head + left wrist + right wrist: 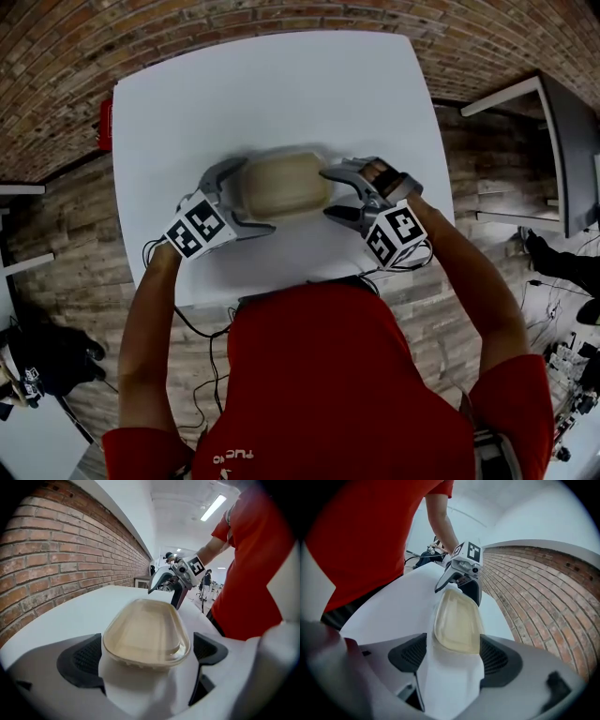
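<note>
Lidded beige dish [286, 185] sits at centre of white table [281, 84], long axis running left-right.
Left gripper [255, 194] straddles left end of dish; jaws spread, pads [82, 657] clear of rim, nothing clamped.
Right gripper [325, 193] straddles right end; jaws likewise released.
Advice: centre each end between pads, stay level, close both sides evenly so the lid is not crushed.
Forearms reach forward, elbows out, grippers angled inward, facing each other.
</note>
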{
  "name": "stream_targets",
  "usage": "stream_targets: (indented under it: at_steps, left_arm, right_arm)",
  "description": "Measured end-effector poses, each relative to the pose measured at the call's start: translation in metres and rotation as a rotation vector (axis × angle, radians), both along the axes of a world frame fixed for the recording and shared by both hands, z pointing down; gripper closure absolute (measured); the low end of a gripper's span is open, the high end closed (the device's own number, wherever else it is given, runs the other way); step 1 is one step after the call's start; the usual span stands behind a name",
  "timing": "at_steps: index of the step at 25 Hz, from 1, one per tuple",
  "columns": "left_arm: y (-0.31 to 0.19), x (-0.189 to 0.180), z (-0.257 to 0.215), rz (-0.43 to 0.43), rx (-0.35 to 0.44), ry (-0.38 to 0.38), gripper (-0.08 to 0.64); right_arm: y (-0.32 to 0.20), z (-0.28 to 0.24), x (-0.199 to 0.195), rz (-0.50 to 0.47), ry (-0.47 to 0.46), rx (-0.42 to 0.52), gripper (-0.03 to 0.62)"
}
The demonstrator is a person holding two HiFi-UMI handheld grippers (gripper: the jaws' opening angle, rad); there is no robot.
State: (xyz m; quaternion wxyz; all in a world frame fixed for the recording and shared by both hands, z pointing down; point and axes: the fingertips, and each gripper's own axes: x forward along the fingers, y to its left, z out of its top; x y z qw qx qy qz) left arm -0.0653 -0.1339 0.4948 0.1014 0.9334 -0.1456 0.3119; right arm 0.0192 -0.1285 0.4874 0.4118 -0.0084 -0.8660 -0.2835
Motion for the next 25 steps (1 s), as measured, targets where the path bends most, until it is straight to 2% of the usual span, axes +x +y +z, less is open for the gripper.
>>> stream_targets:
  at_steps: [5,8,11,16,22,25]
  left_arm:
    - [-0.001,0.004,0.007,0.041,-0.024,-0.011,-0.018]
    - [-0.003,0.007,0.010,0.048,-0.028,-0.008,-0.018]
    - [-0.006,0.007,0.011,0.058,-0.026,-0.018,-0.017]
    - [-0.009,0.007,0.012,0.069,-0.015,-0.039,-0.017]
    - [-0.009,0.007,0.012,0.068,-0.009,-0.055,-0.017]
    - [-0.010,0.006,0.012,0.067,-0.005,-0.061,-0.017]
  right_arm:
    - [-0.006,0.009,-0.002,-0.052,0.031,0.032,0.276]
    - [-0.006,0.016,-0.003,-0.097,0.063,0.085,0.278]
    - [-0.008,0.019,-0.005,-0.104,0.064,0.108,0.278]
    - [-0.007,0.015,-0.005,-0.095,0.058,0.041,0.292]
    - [-0.004,0.014,-0.006,-0.133,0.111,-0.030,0.327]
    - [-0.004,0.010,-0.006,-0.143,0.142,-0.119,0.337]
